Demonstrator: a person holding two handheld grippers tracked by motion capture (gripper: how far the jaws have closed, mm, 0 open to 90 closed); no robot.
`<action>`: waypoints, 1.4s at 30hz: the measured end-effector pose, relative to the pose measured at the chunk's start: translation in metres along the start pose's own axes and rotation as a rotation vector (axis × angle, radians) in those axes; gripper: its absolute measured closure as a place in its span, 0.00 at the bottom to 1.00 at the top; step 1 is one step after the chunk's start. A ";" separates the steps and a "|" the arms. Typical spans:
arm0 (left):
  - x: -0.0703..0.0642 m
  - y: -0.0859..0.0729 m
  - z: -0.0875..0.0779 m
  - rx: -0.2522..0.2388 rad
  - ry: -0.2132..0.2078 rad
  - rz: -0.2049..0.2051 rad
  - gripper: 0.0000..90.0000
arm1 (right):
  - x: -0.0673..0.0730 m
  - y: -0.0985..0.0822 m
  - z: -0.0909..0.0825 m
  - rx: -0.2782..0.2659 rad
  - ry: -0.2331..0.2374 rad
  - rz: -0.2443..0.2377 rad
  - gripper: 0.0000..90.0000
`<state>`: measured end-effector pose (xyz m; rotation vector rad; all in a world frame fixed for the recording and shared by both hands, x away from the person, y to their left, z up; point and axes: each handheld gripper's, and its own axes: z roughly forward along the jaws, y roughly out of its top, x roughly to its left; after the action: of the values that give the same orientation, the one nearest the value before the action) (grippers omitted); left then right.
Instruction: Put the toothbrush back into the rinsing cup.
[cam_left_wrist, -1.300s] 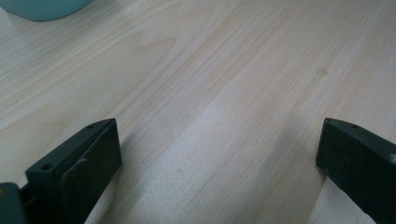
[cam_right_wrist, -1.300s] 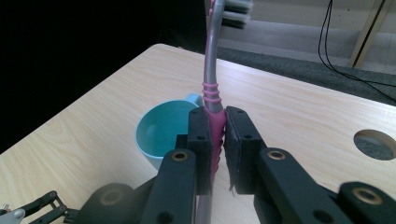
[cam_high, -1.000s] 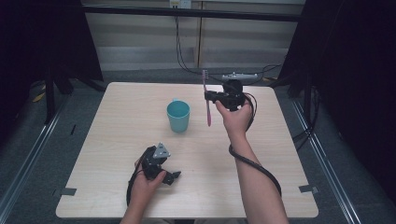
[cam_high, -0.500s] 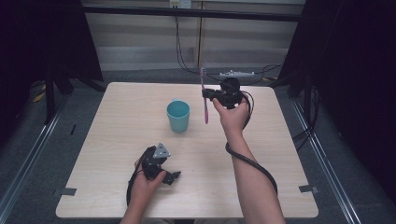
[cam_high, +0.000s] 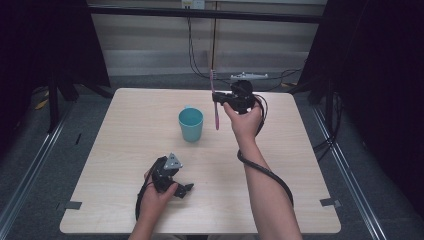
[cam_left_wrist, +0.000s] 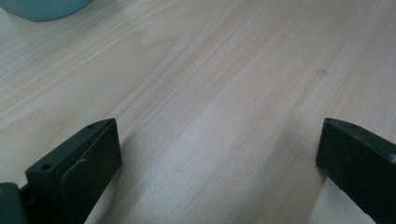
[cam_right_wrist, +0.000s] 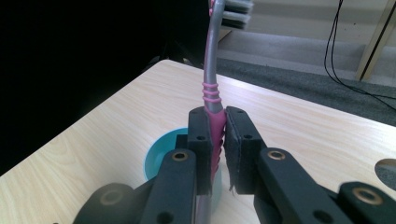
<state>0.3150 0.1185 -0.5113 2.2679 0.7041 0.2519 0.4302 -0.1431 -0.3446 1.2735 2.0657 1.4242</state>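
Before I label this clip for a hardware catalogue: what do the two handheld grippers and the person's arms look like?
Both are black. The left gripper carries a grey three-cornered plate on top and has blocky flat-faced jaws. The right gripper has jaw arms with brass-ringed holes and a black cable trailing along the forearm. No sleeves show on the forearms.

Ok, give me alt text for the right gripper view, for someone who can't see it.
The right gripper is shut on a pink and grey toothbrush, held upright with the bristles at the top. Below and behind the jaws stands a teal cup on the light wooden table.
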 end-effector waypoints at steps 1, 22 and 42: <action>0.000 0.000 0.000 0.000 0.000 0.000 0.00 | 0.000 0.000 0.000 0.000 0.000 0.000 0.90; 0.000 0.000 0.000 0.000 0.000 0.000 0.00 | 0.005 0.008 0.011 -0.041 0.011 0.002 0.90; 0.000 0.000 0.000 0.002 0.003 0.001 0.00 | 0.011 0.012 0.026 -0.057 0.019 -0.009 0.90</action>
<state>0.3151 0.1186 -0.5111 2.2704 0.7051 0.2558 0.4482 -0.1180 -0.3439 1.2309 2.0259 1.4858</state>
